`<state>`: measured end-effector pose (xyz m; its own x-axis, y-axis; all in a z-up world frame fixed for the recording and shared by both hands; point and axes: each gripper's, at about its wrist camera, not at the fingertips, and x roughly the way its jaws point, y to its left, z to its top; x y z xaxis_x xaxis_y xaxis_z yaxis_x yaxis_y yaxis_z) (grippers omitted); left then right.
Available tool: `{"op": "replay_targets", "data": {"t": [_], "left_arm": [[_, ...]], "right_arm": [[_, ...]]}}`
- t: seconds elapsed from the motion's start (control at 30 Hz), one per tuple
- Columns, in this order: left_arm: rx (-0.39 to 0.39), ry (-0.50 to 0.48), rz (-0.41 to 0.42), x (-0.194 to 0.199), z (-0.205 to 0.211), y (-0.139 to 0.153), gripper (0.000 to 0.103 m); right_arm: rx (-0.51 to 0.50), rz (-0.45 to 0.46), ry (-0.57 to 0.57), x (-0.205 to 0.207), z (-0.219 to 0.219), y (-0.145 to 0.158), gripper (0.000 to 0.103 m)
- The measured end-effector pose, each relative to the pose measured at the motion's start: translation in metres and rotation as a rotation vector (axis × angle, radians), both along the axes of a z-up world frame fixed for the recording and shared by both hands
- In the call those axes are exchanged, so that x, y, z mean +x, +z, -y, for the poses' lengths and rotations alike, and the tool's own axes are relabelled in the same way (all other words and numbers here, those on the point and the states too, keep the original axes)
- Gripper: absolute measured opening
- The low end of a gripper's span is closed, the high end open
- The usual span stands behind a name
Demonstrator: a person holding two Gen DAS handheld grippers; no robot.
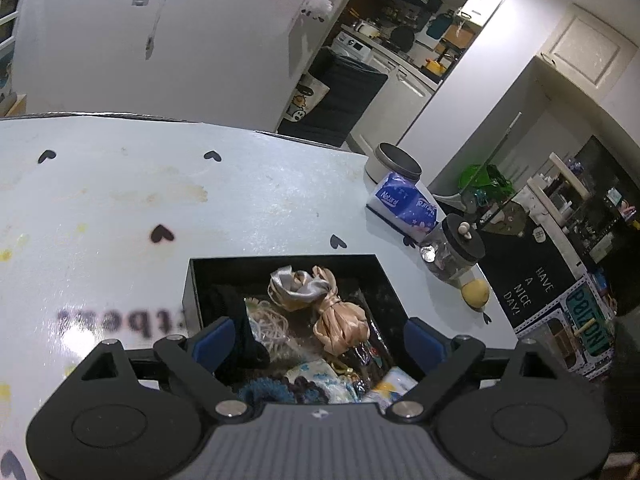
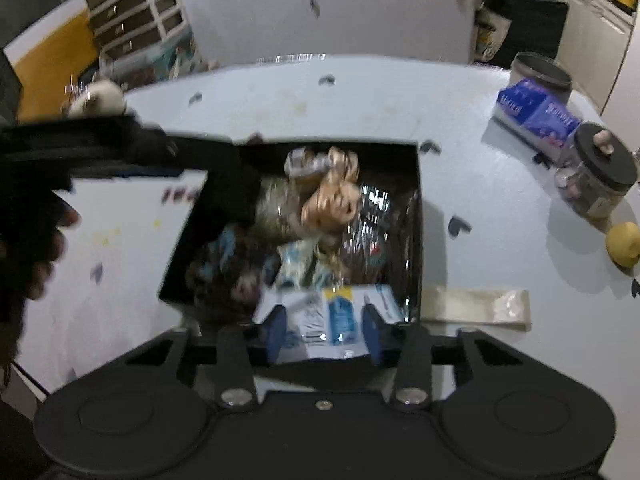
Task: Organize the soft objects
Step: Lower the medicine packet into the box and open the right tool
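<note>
The left gripper (image 1: 318,340) is hanging spread wide over the black box (image 1: 192,280) on the table (image 1: 120,200), gripping nothing, a dark cloth (image 1: 240,344) just brushing its left finger. The right gripper (image 2: 324,330) is pinching a white and blue packet (image 2: 336,320) at the box's near edge. Inside, the peach ribbon bow (image 1: 340,316) is sitting amid crowded soft things; the packet could be slipping out onto the table if the pinch is weak
</note>
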<state>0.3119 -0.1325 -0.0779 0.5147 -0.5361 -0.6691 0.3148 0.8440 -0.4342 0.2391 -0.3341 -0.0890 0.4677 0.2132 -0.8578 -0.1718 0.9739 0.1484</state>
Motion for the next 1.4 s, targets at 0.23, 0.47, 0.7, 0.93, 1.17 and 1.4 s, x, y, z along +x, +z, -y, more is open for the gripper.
{"op": "replay_targets", "data": {"t": [0.23,0.47,0.7,0.93,1.17,1.4], "left_arm": [[-0.002,0.035,-0.008,-0.014,-0.002,0.0,0.092],[0.0,0.062,0.011,-0.03,-0.008,0.006,0.092],[-0.008,0.014,-0.007,-0.047,-0.009,0.005,0.081],[-0.064,-0.063,-0.174,-0.044,0.008,-0.023,0.048],[-0.116,-0.033,-0.352,-0.014,0.025,-0.058,0.044],[-0.182,-0.036,-0.387,-0.001,0.032,-0.068,0.013]], "right_arm": [[0.024,-0.032,-0.02,0.03,0.001,-0.02,0.016],[0.014,-0.027,-0.006,0.044,-0.001,-0.027,0.016],[0.124,0.014,0.053,0.009,0.017,0.015,0.017],[0.108,-0.077,0.105,-0.015,0.013,0.004,0.017],[0.099,-0.004,0.078,-0.02,0.015,0.015,0.017],[0.11,0.008,0.028,-0.022,0.026,0.017,0.017]]}}
